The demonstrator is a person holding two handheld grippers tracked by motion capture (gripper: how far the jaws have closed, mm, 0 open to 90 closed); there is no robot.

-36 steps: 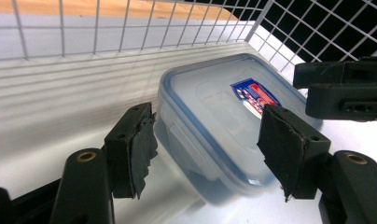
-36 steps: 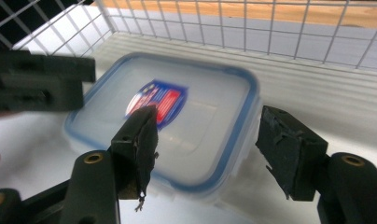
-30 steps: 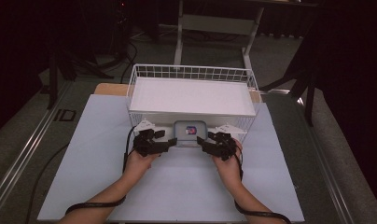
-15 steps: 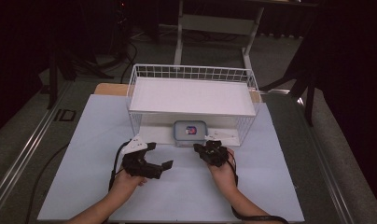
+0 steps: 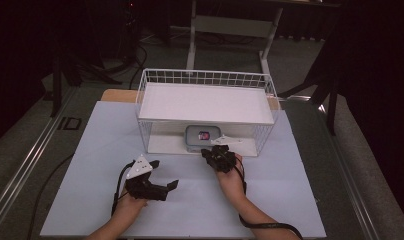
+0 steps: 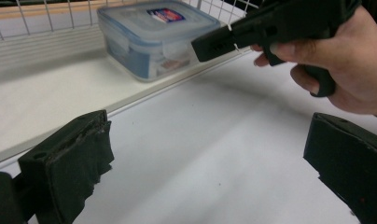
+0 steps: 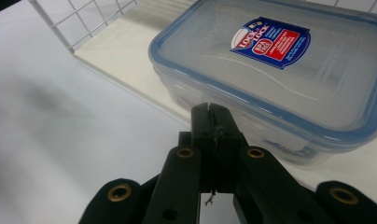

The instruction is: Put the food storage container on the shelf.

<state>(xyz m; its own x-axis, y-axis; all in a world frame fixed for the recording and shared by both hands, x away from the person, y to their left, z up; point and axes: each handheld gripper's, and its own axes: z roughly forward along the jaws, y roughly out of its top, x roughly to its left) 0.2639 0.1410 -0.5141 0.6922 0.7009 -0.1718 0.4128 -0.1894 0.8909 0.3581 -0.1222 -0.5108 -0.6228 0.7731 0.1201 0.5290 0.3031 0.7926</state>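
The food container [image 5: 203, 138], clear plastic with a blue-edged lid and a red and blue label, sits on the white floor of the wire basket [image 5: 155, 77], at the basket's open front and a little right of its middle. In the left gripper view the container [image 6: 151, 39] stands on the white base board just behind the board's front edge; in the right gripper view it [image 7: 289, 79] lies right ahead of the jaws, lid on.

At the left of the high view, the left gripper [image 5: 162, 175] hovers over the pale blue table cover [image 5: 90, 150], well apart from the basket and pointing toward the right. Its jaws have just been opening and now stand wide apart, and its own view shows nothing between them but bare table. The grey three-cornered plate rides on its top, and a cable trails back along the person's forearm.

Farther right, the right gripper [image 5: 216, 150] rests at the basket's front edge, just beside the container. Its jaws have just been closing and are now pressed flat together with nothing held; its own view [image 7: 210, 112] shows the closed tips stopping just short of the container's near wall. In the left gripper view the right hand [image 6: 345, 60] holds this gripper level with the container.
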